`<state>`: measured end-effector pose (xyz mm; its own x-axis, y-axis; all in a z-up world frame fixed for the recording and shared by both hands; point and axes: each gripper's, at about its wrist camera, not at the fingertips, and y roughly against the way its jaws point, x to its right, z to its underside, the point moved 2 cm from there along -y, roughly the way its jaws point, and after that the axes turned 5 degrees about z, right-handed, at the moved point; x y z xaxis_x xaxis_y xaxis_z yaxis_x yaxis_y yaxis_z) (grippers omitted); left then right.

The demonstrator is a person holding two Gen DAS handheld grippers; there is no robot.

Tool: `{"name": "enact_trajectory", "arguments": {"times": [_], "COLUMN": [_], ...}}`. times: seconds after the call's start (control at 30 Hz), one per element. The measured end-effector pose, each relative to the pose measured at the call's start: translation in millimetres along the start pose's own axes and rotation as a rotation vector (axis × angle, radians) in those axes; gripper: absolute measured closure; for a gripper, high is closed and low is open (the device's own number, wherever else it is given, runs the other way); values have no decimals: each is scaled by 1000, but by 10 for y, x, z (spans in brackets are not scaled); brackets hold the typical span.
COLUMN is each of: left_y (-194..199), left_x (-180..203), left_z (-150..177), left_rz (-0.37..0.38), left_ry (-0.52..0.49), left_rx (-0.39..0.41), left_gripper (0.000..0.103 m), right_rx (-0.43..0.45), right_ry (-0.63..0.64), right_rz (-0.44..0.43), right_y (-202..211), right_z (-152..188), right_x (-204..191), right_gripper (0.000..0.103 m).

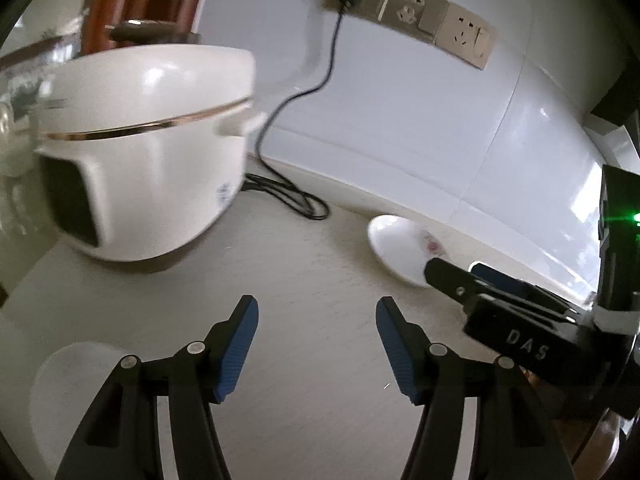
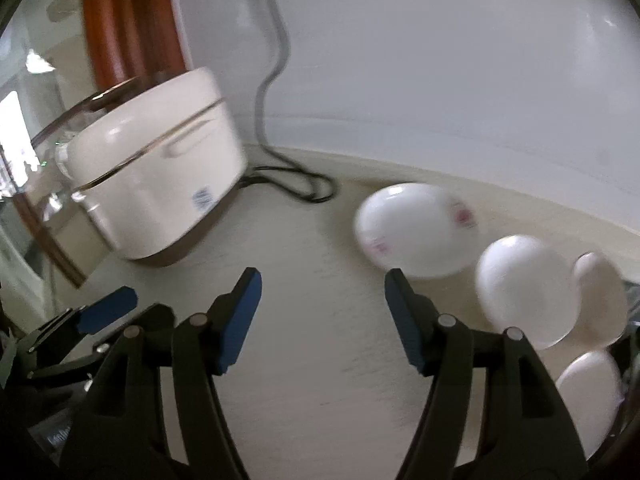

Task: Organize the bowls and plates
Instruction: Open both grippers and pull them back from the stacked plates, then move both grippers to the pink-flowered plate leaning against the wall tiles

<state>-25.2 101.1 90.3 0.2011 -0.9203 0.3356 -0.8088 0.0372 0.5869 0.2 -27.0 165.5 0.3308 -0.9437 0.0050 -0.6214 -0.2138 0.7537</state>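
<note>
We are holding both tools, left tool (image 1: 316,344) and right tool (image 2: 322,320), open and empty; right is approaching the patterned plate (image 2: 416,228), probably for pickup—next: straddling its rim.

The rice cooker (image 2: 160,184) stands at the desk's (image 2: 304,320) left rear, against the wall. Right of it lies a plate (image 2: 416,228), with bowls (image 2: 524,288) further right (nearer the edge).
</note>
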Motion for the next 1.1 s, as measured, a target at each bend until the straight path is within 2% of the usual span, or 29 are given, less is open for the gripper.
{"name": "enact_trajectory", "arguments": {"times": [0.3, 0.53, 0.63, 0.77, 0.83, 1.1], "left_y": [-729, -1420, -1582, -1719, -1773, -1944], "left_x": [196, 174, 174, 192, 217, 263], "left_z": [-325, -307, -276, -241, -221, -183], "left_rz": [81, 146, 162, 192, 195, 225], "left_ry": [91, 216, 230, 232, 221, 198], "left_rx": [-68, -154, -169, -180, -192, -226], "left_gripper": [41, 42, 42, 45, 50, 63], "right_rx": [-127, -262, -294, -350, -386, -462], "right_ry": [-56, -74, -77, -93, -93, -84], "right_rz": [111, 175, 179, 167, 170, 188], "right_y": [-428, -933, -1092, -1299, -1399, -1632], "right_z": [-440, -596, -634, -640, -617, -618], "right_x": [745, 1112, 1194, 1260, 1292, 1345], "right_gripper": [34, 33, 33, 42, 46, 50]}}
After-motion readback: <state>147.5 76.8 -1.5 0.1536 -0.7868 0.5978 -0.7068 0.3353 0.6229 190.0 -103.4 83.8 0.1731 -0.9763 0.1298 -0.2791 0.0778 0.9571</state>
